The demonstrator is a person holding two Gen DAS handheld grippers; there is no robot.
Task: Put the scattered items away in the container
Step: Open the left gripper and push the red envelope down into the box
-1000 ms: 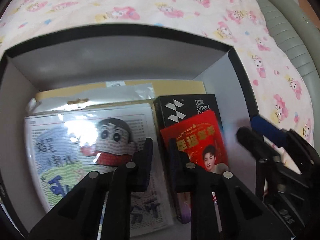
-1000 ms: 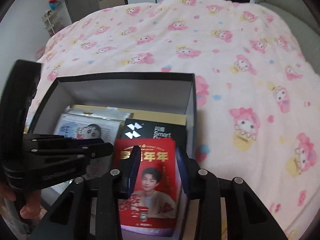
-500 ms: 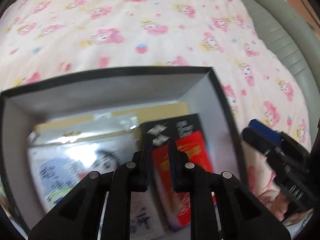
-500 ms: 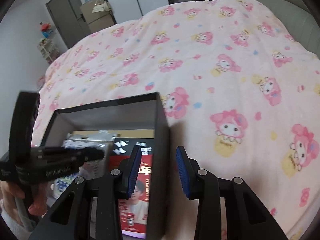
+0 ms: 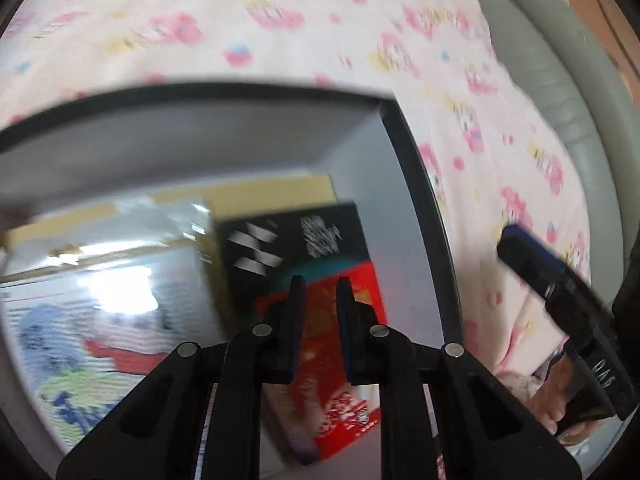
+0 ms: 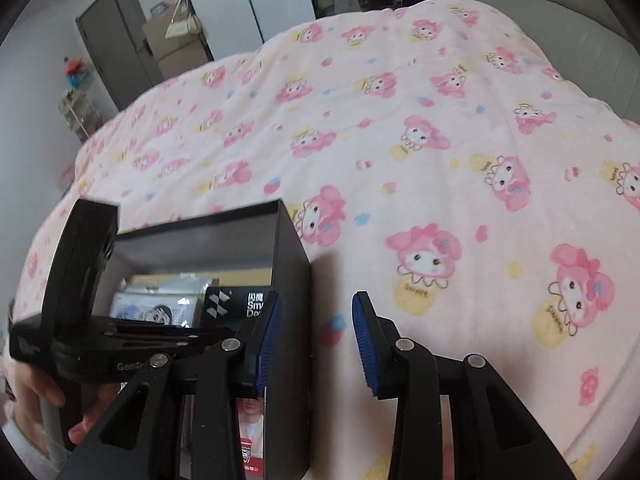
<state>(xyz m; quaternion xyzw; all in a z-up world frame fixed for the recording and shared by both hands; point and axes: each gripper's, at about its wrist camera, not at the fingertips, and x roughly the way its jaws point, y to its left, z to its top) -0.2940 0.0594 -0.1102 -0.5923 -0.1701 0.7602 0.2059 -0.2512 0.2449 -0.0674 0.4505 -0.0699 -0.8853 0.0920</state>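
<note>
A black box with grey inner walls [image 5: 404, 208] [image 6: 292, 272] sits on the bed. Inside lie a red packet with a portrait [image 5: 344, 368] [image 6: 251, 428], a black "Smart" box [image 5: 296, 240] [image 6: 236, 304], a cartoon picture in a clear sleeve [image 5: 100, 320] [image 6: 148, 308] and a tan envelope [image 5: 256, 192]. My left gripper [image 5: 320, 292] hovers over the red packet, its jaws a narrow gap apart and empty. My right gripper [image 6: 314, 320] is open and empty, straddling the box's right wall; it also shows in the left wrist view [image 5: 560, 292].
The pink cartoon-print blanket [image 6: 440, 140] covers the bed around the box. A grey padded headboard [image 5: 568, 92] runs along the right. A door [image 6: 116, 48] and stacked cardboard boxes [image 6: 176, 44] stand far behind the bed.
My right gripper let go of the red packet, which now lies in the box, then drew back and right over the box wall. My left gripper shifted right, over the red packet.
</note>
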